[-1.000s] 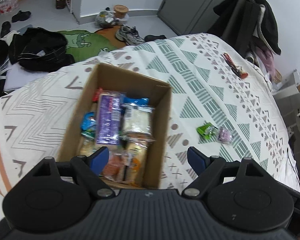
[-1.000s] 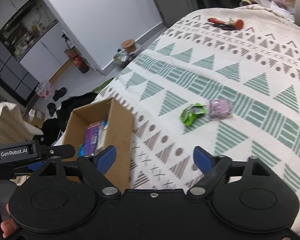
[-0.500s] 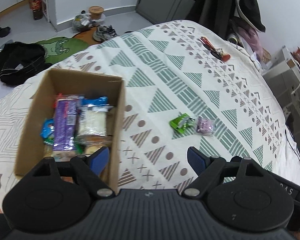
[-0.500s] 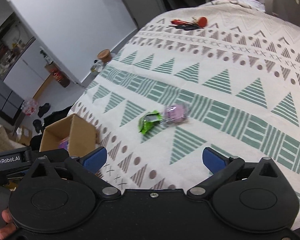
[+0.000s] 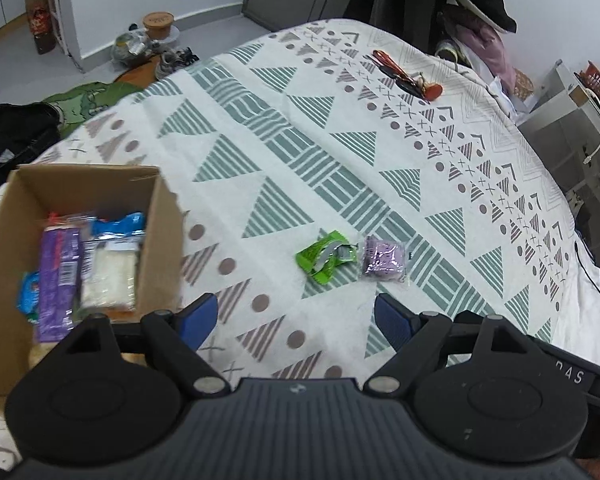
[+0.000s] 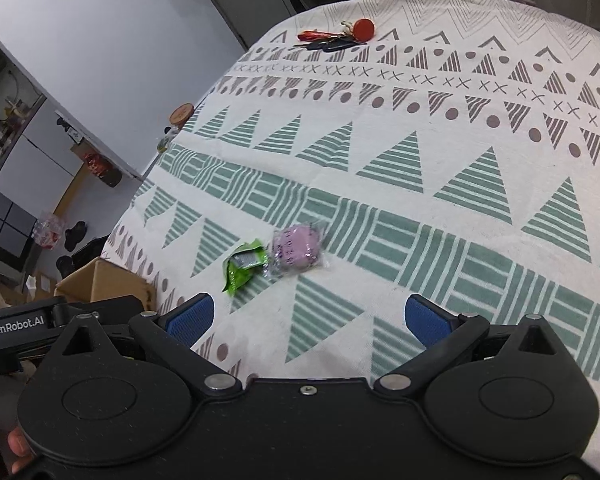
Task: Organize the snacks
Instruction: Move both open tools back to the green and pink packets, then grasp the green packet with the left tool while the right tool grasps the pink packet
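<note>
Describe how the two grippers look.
Both are matte black plastic with two round discs, silver pivot screws and blue-padded fingers. The left gripper has a ribbed grey centre; the right gripper has a smooth one. A white "GenRobot.AI" label shows in the right view.

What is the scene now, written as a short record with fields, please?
surface: bed cover with green and brown triangle pattern
container: open brown cardboard box, holding wrapped snacks
loose snacks: crumpled green foil packet and clear bag with a purple snack, side by side on the cover
left tongs: open, empty
right tongs: open, empty
other: keys with red tag at far end
</note>
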### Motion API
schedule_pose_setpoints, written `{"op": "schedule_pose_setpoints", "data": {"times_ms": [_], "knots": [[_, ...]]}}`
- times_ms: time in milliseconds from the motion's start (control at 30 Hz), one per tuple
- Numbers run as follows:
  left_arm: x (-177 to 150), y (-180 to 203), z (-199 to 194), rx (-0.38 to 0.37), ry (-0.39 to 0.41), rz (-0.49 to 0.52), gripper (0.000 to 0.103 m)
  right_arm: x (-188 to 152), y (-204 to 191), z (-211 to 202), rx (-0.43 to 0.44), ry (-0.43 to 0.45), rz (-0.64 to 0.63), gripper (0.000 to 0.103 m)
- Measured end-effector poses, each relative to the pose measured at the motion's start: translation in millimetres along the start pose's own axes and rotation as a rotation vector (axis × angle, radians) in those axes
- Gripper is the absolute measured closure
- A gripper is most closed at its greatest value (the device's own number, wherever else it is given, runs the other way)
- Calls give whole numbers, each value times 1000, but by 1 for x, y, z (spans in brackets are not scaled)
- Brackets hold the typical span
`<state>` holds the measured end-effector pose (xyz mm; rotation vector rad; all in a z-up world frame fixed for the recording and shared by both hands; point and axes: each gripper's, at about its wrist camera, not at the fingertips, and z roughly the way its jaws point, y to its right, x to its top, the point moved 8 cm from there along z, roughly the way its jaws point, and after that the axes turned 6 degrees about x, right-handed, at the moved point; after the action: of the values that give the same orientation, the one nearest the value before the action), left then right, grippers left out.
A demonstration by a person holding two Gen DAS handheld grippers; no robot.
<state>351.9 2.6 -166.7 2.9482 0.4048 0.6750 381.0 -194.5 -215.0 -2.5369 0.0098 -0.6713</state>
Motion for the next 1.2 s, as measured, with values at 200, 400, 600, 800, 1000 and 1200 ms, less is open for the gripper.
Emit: {"op": "schedule_pose_setpoints", "data": {"times_ms": [200,400,600,800,1000,1200], "knots": [[10,10,26,3,-18,2,19,7,10,18,17,-25,0,0],[21,19,49,13,-6,48,21,12,16,35,27,-44,16,1],[26,29,79,14,-29,83,25,13,22,48,30,-65,34,8],[27,40,105,-7,-35,115,33,15,29,54,17,-78,50,11],[25,51,123,-38,-28,150,49,18,32,58,8,-76,53,13],[19,47,131,-34,-25,168,60,22,29,68,13,-80,52,17]]}}
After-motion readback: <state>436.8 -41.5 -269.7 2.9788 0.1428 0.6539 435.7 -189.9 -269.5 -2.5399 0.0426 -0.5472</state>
